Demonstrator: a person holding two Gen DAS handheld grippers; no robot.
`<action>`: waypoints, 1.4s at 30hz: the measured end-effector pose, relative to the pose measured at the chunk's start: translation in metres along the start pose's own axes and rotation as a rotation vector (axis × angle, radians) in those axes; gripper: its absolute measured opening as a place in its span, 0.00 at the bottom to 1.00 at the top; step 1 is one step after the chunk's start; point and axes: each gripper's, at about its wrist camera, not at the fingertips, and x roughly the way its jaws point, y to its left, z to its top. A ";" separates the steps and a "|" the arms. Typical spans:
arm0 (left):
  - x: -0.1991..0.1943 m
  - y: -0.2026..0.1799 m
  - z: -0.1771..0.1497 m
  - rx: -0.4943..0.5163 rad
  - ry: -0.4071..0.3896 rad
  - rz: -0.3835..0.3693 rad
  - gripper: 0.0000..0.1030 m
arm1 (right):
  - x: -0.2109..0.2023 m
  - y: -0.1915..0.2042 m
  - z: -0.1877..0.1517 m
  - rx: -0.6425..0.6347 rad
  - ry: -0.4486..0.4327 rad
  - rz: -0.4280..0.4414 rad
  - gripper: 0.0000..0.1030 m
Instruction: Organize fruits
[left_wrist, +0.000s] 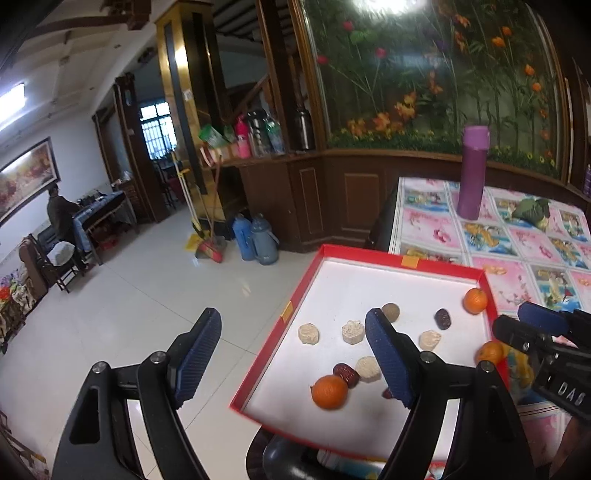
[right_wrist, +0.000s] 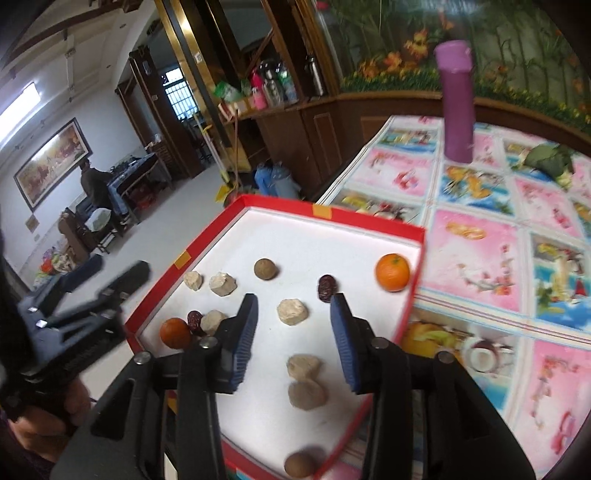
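Fruits (right_wrist: 392, 272) lie loose in the red tray (right_wrist: 325, 212); both tools (left_wrist: 295, 354) (right_wrist: 293, 332) spread, empty.

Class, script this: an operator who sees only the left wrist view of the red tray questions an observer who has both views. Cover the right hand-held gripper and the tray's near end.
Operator: Is the right hand-held gripper holding anything?
Observer: No. The right hand-held gripper is open over the red tray, its pads bare.
Operator: What lies at the tray's near end, hidden from me?
Observer: A round brown fruit sits by the near edge, with two pale lumps just beyond it.
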 end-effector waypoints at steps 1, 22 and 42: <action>-0.005 0.001 -0.001 -0.006 -0.006 -0.002 0.81 | -0.009 0.002 -0.002 -0.014 -0.019 -0.013 0.48; -0.092 -0.007 -0.012 0.018 -0.116 -0.107 0.81 | -0.139 0.018 -0.037 -0.066 -0.401 -0.250 1.00; -0.090 0.007 -0.015 -0.020 -0.112 -0.065 0.81 | -0.138 0.033 -0.042 -0.102 -0.392 -0.231 1.00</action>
